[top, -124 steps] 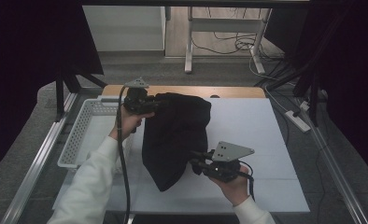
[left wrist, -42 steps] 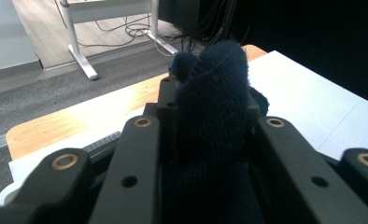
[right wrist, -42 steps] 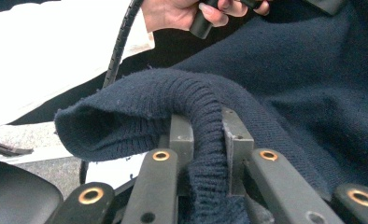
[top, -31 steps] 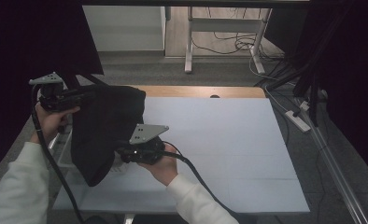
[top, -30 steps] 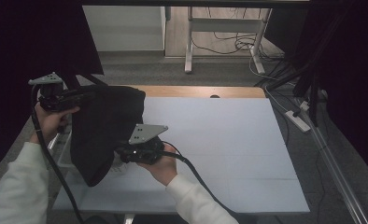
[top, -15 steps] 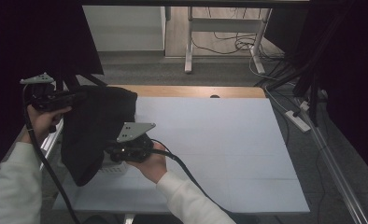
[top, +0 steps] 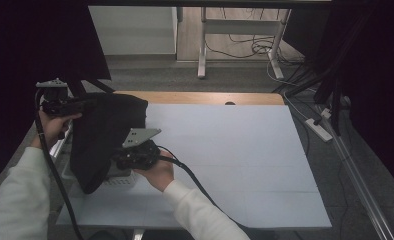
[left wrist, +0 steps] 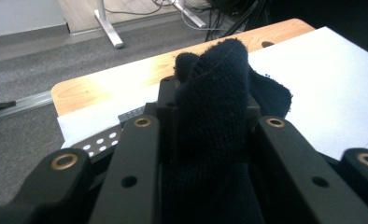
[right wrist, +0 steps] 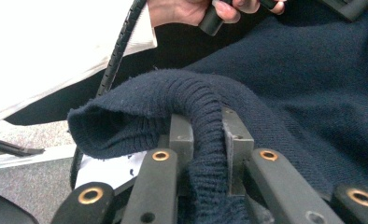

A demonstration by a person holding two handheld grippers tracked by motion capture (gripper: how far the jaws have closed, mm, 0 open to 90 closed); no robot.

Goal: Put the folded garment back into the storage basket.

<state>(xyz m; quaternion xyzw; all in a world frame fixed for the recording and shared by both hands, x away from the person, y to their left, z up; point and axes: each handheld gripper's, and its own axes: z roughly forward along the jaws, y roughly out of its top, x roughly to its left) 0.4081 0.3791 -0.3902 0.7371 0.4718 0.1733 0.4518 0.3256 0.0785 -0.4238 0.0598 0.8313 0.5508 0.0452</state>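
A dark navy knitted garment (top: 102, 135) hangs bunched between both grippers over the table's left edge. My left gripper (top: 82, 105) is held up at the far left, shut on the garment's upper fold (left wrist: 215, 79); in the left gripper view its jaws (left wrist: 208, 116) pinch the wool. My right gripper (top: 116, 159) sits lower, at the garment's right side, shut on a ribbed edge (right wrist: 205, 98) that loops over its pads (right wrist: 209, 135). The fabric hides both sets of fingertips in the high view.
A white perforated basket (top: 119, 179) lies under the hanging garment at the table's left edge, also seen as basket rim (left wrist: 100, 140). The white table sheet (top: 235, 150) stretches to the right. Cables trail from both grippers. Floor and desk legs (top: 201, 45) lie beyond.
Both hands have carried the garment leftward and slightly down, from the table's middle to over the basket at the left edge. Both grips stay the same.
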